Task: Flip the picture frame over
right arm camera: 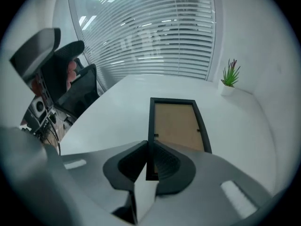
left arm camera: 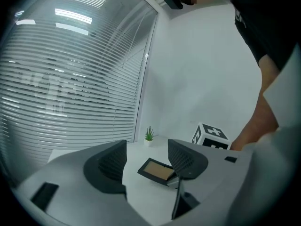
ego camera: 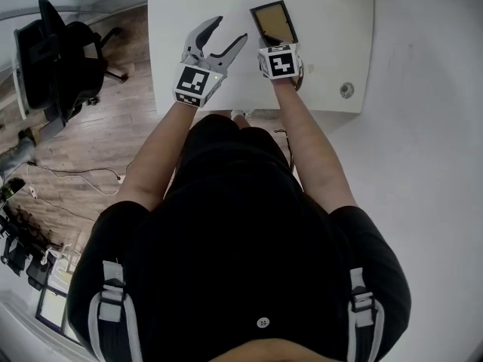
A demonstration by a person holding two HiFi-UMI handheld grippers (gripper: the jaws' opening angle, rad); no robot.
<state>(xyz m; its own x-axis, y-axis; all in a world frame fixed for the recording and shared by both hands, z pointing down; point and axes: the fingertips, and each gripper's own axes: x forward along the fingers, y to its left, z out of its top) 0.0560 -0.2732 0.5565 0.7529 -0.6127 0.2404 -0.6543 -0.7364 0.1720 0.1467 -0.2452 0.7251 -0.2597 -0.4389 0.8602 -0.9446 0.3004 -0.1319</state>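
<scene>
No text, brand or no. legible anywhere. Only signs: b/w square marker patterns, no letters in them, on the marker cube (ego camera: 194, 83) of the left gripper (ego camera: 230, 30) and on the second marker cube (ego camera: 280, 61) of the right gripper (ego camera: 272, 46). The second one also shows in left gripper view.

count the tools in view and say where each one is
2. The left tool hovers open over the table, left of the picture frame; the right tool is shut on the frame's near end.
</scene>
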